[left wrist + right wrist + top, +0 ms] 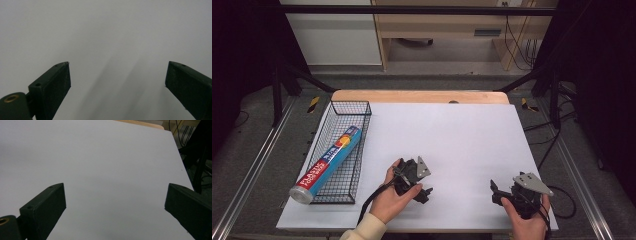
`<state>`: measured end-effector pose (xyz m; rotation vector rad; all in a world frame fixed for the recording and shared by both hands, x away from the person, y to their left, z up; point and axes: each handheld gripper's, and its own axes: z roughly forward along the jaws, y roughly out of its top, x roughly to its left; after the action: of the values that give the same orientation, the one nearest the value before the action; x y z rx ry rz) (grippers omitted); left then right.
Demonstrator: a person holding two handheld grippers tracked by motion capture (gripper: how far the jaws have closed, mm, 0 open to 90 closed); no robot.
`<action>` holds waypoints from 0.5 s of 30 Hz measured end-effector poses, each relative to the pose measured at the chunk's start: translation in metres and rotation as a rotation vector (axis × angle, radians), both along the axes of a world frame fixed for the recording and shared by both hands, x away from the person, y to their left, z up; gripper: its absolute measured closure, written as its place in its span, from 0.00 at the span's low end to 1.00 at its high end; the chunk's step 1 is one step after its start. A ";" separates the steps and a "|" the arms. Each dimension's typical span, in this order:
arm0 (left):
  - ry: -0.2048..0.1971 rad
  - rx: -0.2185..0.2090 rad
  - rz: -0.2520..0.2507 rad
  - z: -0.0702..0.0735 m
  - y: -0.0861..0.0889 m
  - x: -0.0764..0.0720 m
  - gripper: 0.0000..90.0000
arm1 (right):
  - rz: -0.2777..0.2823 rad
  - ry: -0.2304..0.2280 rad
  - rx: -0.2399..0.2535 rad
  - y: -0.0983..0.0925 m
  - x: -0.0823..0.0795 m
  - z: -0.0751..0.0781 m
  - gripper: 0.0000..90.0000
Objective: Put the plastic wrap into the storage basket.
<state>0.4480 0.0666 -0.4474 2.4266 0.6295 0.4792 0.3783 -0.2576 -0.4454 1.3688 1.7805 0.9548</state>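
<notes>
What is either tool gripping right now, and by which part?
Nothing is held. The left tool and the right tool both stand with jaws wide apart over the bare white table. The plastic wrap box lies in the wire basket, untouched.

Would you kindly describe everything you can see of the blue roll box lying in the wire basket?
The blue roll box is a long, slim carton, apparently cardboard, printed blue with a red band, white lettering and a small multicoloured patch near its far end. Its near end shows a round silvery face. It lies flat and slanted inside the black wire basket, resting on the mesh floor, with the near end poking past the basket's front left corner over the white table. Neither gripper touches it.
</notes>
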 end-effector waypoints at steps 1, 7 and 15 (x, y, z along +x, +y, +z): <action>0.002 -0.004 0.000 -0.001 0.003 0.000 0.07 | 0.000 0.000 0.000 0.000 0.000 0.000 0.04; -0.011 -0.032 0.011 -0.008 0.015 0.000 0.07 | 0.001 -0.002 -0.003 0.000 0.000 0.000 0.04; 0.011 -0.108 0.022 -0.022 0.036 0.001 0.07 | 0.003 0.020 -0.005 -0.001 0.001 -0.002 0.04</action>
<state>0.4488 0.1030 -0.4694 2.3244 0.6703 0.4306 0.3789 -0.2583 -0.4476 1.3772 1.7993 0.9404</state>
